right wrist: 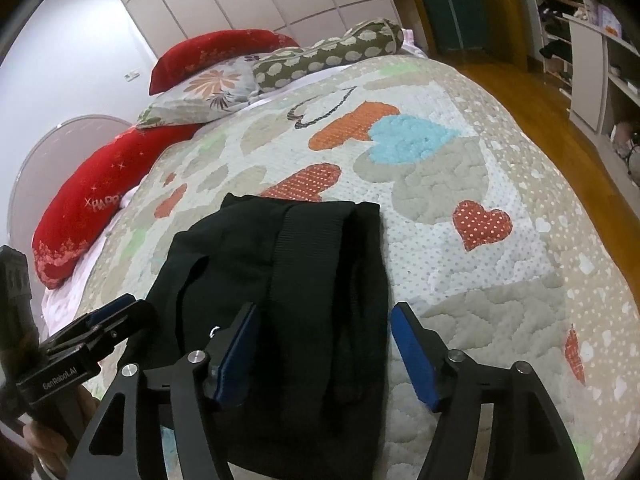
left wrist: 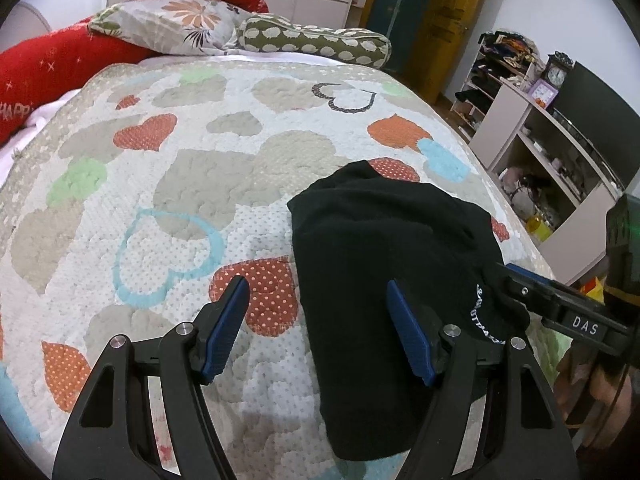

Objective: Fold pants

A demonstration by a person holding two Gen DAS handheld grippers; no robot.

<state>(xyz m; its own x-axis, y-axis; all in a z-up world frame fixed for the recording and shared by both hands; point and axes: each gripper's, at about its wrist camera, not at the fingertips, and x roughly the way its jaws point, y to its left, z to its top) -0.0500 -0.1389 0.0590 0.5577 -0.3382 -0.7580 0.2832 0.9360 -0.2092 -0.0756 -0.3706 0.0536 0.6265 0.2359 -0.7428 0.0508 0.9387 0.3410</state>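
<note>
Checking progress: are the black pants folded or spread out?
Folded: the pants lie as a compact layered bundle on the quilt, waistband doubled over.

And here are the black pants (left wrist: 384, 248), folded into a compact, long bundle lying flat on the heart-patterned quilt (left wrist: 160, 184), close to its near edge. From the right wrist view the pants (right wrist: 288, 280) show stacked layers, with a ribbed band (the waistband, by the look of it) running lengthwise down the middle and a fold edge square across the far end. The left wrist view catches small white lettering near the bundle's right side, too small to read. The fabric looks soft and matte, slightly rumpled along the left flank.
</note>
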